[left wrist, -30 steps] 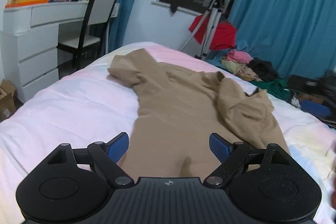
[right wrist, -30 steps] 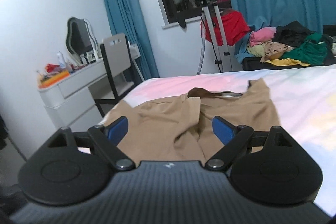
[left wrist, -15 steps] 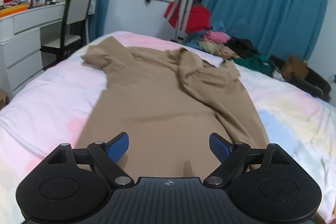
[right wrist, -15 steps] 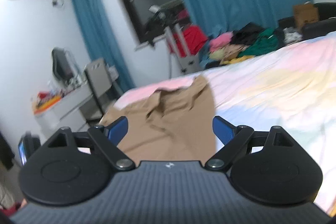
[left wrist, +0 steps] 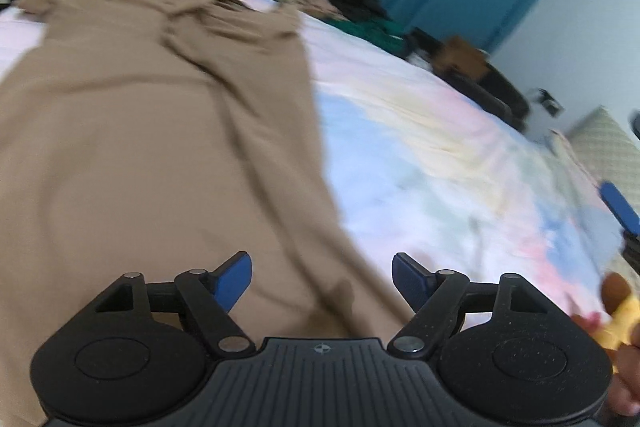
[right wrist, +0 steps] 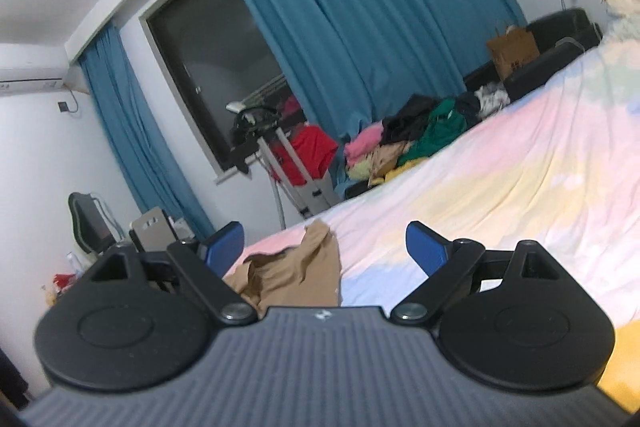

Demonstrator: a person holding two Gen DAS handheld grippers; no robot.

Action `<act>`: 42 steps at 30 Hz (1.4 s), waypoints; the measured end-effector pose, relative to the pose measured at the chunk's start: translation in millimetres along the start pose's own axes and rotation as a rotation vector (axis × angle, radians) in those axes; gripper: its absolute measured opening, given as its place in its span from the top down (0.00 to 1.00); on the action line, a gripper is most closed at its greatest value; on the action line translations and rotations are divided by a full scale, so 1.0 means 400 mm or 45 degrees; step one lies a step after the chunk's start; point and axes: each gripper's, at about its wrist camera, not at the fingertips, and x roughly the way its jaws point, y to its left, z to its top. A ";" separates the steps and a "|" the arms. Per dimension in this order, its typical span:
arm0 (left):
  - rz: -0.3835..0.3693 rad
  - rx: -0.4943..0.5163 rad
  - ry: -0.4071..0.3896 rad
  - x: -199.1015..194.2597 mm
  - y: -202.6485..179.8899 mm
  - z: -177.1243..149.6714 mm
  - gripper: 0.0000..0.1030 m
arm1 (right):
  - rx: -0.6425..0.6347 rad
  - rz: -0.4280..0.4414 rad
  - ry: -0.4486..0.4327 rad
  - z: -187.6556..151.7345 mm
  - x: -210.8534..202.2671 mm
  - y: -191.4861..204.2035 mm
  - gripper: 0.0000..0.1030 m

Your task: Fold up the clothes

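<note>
Tan garment [left wrist: 140,131] lies spread along bed's [left wrist: 440,155] left edge; left gripper [left wrist: 322,277] and right gripper [right wrist: 324,249] both released, empty.

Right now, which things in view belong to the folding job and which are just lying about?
Job: tan garment spread on the bed; left gripper and right gripper, both open and empty.

Lying about: clothes pile, red cloth on a stand, cardboard box, blue curtains.

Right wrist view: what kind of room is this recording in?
Most likely a home bedroom: a bed with a pastel sheet, a tan garment on it, teal curtains by a dark window, and a clothes pile beyond.
</note>
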 end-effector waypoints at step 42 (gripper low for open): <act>-0.112 -0.476 0.284 -0.119 0.341 -0.044 0.55 | -0.111 -0.056 0.182 -0.049 0.079 0.020 0.13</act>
